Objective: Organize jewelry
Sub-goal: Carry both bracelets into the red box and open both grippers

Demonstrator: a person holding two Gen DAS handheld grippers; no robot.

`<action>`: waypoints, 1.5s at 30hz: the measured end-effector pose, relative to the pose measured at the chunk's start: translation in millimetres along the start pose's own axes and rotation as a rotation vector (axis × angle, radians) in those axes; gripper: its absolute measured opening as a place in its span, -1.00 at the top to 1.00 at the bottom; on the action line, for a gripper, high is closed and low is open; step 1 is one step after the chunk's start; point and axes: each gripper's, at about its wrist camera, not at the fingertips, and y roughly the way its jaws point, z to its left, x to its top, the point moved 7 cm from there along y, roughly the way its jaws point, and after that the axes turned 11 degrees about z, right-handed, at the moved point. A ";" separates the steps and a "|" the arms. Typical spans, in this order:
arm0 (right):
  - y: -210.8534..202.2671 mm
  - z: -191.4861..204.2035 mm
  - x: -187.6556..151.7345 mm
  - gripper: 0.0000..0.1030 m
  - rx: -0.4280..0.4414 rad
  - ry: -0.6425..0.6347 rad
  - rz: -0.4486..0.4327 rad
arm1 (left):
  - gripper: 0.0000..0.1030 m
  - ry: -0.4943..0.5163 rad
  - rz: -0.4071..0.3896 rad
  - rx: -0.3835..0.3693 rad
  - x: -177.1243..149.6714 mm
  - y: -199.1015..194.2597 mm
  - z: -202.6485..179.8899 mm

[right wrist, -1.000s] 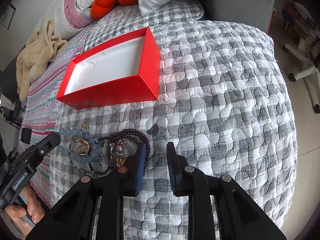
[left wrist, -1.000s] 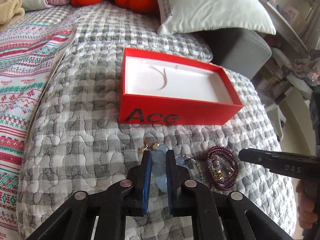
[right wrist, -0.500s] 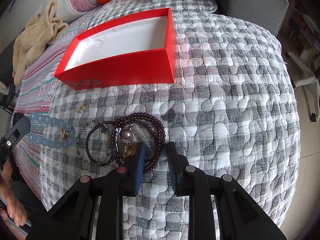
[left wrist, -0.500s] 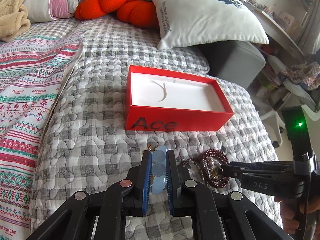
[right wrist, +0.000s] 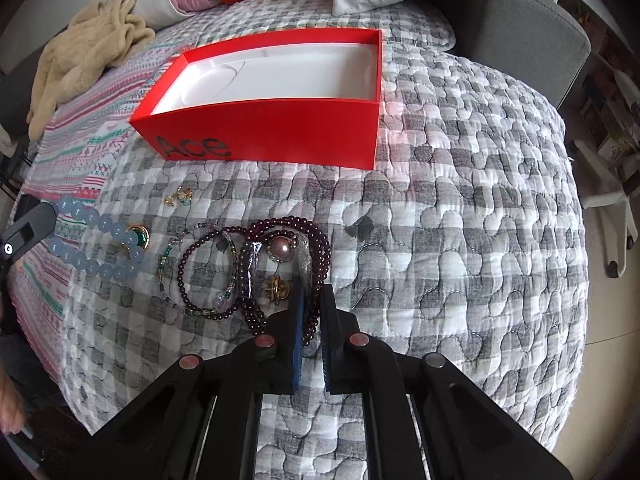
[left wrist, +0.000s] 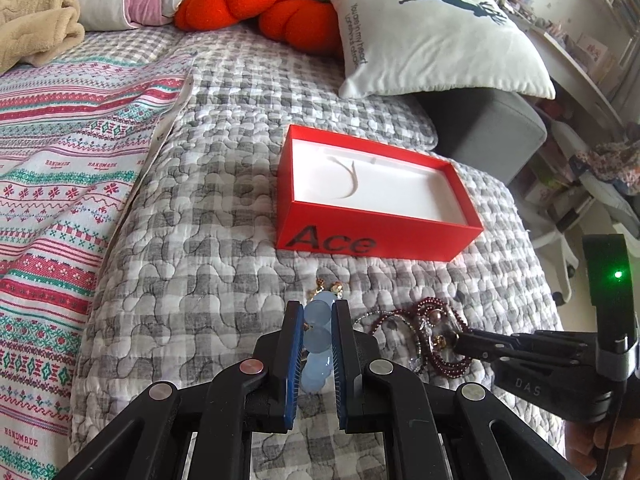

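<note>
While both grippers sit low over the near edge of the bed, here's the layout:

Left gripper point(left wrist: 314, 344): clamped on the pale blue bead bracelet point(left wrist: 318, 336) – the beads sit squeezed between the blue pads, and in the right wrist view the rest of the strand point(right wrist: 100, 248) loops over the quilt at the far left.

Right gripper point(right wrist: 311, 320): jaws closing, down to a narrow gap, with the dark red bead strand point(right wrist: 316, 256) running between the pads. I can't tell if they pinch it yet.

Jewelry pile: near side of the grey checked quilt point(right wrist: 460, 200), just in front of the box. There's a second dark red bracelet point(right wrist: 200, 272), a thin green bead chain point(right wrist: 164, 264), a pearl brooch point(right wrist: 282, 248), a gold piece point(right wrist: 276, 288) and a crinkly clear wrapper point(right wrist: 250, 264) – all tangled together and touching.

Strays: small gold earrings point(right wrist: 179, 196) lie apart, between the pile and the box; a green and gold ring point(right wrist: 140, 236) rests against the blue beads.

Red box point(left wrist: 376, 236): open, "Ace" on the near wall, white inside, nothing in it.

In the way: the box's near wall stands between the pile and its inside.

Around: deer-print pillow point(left wrist: 432, 36) and orange plush point(left wrist: 260, 4) at the far end, striped blanket point(left wrist: 60, 160) left, beige fleece point(right wrist: 88, 52) far left, grey ottoman point(left wrist: 492, 128) to the right.
</note>
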 end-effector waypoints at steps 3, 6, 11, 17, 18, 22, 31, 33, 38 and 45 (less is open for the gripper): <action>-11.3 -9.1 -4.7 0.81 0.027 0.045 -0.011 | 0.85 -0.009 0.008 0.003 -5.2 -1.3 4.6; -28.6 -12.0 -9.5 0.80 0.050 0.052 -0.048 | 0.85 -0.003 0.013 0.008 -7.7 -1.2 4.6; -34.1 15.9 -16.9 0.75 0.119 -0.028 -0.039 | 0.85 0.003 0.017 0.001 -9.2 -2.3 3.1; -15.5 41.4 -10.1 0.73 0.131 -0.064 0.000 | 0.85 0.001 0.019 0.000 -9.9 -2.2 3.5; -12.4 41.9 -7.5 0.59 0.133 -0.059 0.003 | 0.85 0.000 0.020 0.000 -10.0 -2.1 3.5; -0.6 38.9 3.7 0.42 0.147 -0.026 0.014 | 0.85 0.002 0.026 0.004 -11.4 -1.2 5.2; 17.3 32.3 19.9 0.44 0.192 0.056 0.013 | 0.85 -0.004 0.035 -0.003 -11.4 -1.0 9.2; 15.8 31.3 20.0 0.48 0.200 0.061 0.007 | 0.85 0.001 0.039 -0.001 -11.8 -0.4 9.2; 12.9 22.7 17.6 0.79 0.274 0.075 0.009 | 0.85 0.001 0.039 -0.003 -12.4 -0.6 8.8; -10.4 24.3 9.6 0.83 0.380 0.067 -0.023 | 0.85 0.000 0.033 -0.005 -12.3 -2.3 6.9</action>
